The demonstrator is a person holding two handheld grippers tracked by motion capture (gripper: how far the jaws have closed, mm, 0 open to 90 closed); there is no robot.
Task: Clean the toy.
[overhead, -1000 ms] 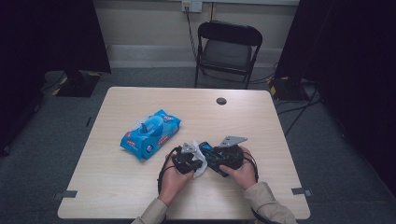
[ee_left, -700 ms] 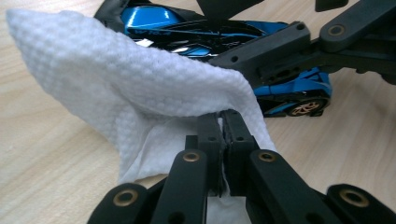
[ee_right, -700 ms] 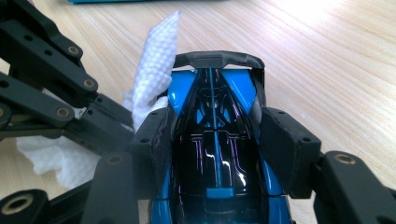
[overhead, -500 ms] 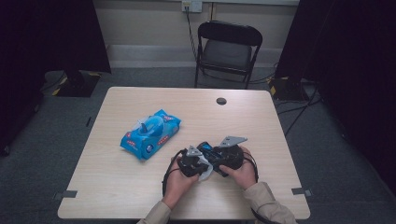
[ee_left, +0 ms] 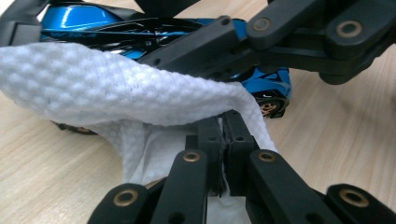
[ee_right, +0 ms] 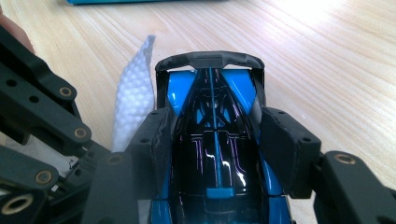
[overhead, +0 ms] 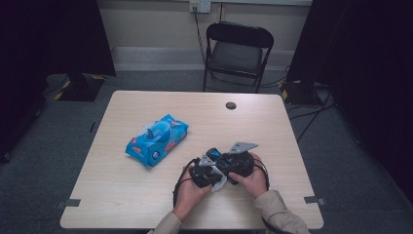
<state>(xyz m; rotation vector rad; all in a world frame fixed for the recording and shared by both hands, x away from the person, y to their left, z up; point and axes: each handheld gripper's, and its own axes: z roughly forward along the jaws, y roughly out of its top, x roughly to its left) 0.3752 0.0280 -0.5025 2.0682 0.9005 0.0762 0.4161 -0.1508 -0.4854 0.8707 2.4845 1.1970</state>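
A blue and black toy car (ee_right: 212, 88) sits between the jaws of my right gripper (ee_right: 215, 122), which is shut on its body just above the wooden table (overhead: 122, 195). My left gripper (ee_left: 223, 126) is shut on a white textured wipe (ee_left: 140, 93) that drapes against the side of the car (ee_left: 275, 84). In the high view both grippers meet at the table's near middle, the left gripper (overhead: 202, 174) close beside the right gripper (overhead: 233, 165), with the wipe (overhead: 220, 184) hanging under them.
A blue pack of wipes (overhead: 157, 140) lies left of the grippers, its lid up. A small black round disc (overhead: 231, 105) sits near the table's far edge. A black folding chair (overhead: 237, 51) stands beyond the table.
My left gripper with the wipe has shifted slightly right and nearer, closer against the car. The right gripper holds the car almost in the same place.
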